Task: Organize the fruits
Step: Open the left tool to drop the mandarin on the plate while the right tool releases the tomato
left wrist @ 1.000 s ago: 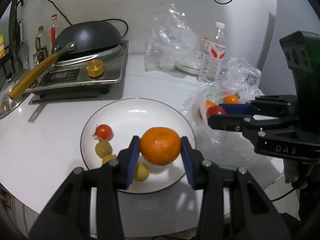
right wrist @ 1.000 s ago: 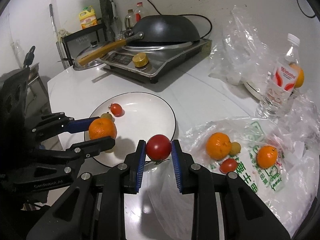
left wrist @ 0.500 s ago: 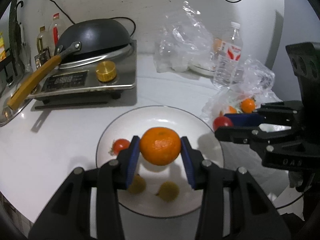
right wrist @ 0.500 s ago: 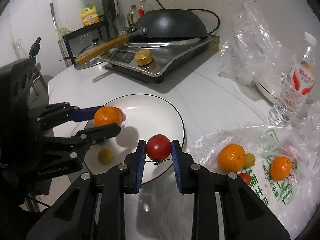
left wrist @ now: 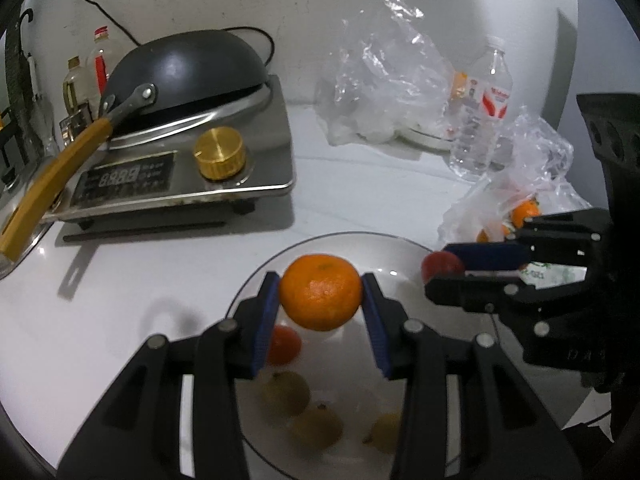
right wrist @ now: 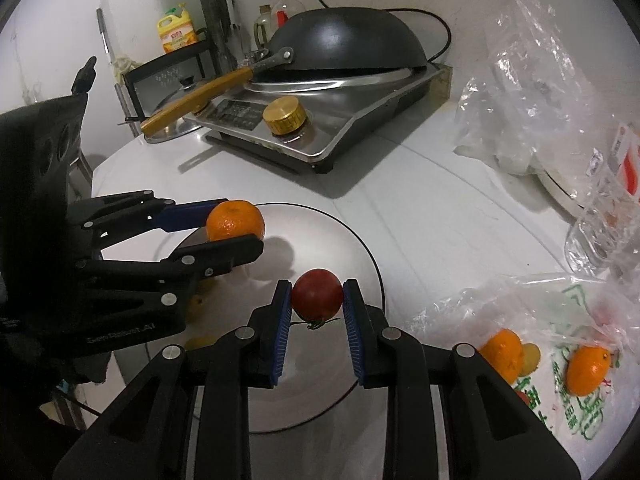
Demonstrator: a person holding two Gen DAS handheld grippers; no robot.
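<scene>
Fingers pinch both fruits over the plate [right wrist: 372,264]: left gripper [left wrist: 320,304] holds a firm orange [left wrist: 320,292], right gripper [right wrist: 316,304] a soft, bruisable tomato [right wrist: 317,294] at its middle.

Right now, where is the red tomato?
In the right wrist view, the red tomato sits clamped in the right claw, above the white plate.

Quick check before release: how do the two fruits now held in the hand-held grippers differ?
The orange in the left hand-held gripper is bright orange with dimpled skin; the tomato in the right hand-held gripper is smooth, dark red. The orange looks larger, spreading its fingers wider. The tomato shows a green stem underneath; the orange has only a small navel mark. Both are round, clamped between blue pads, held above the white plate.
</scene>
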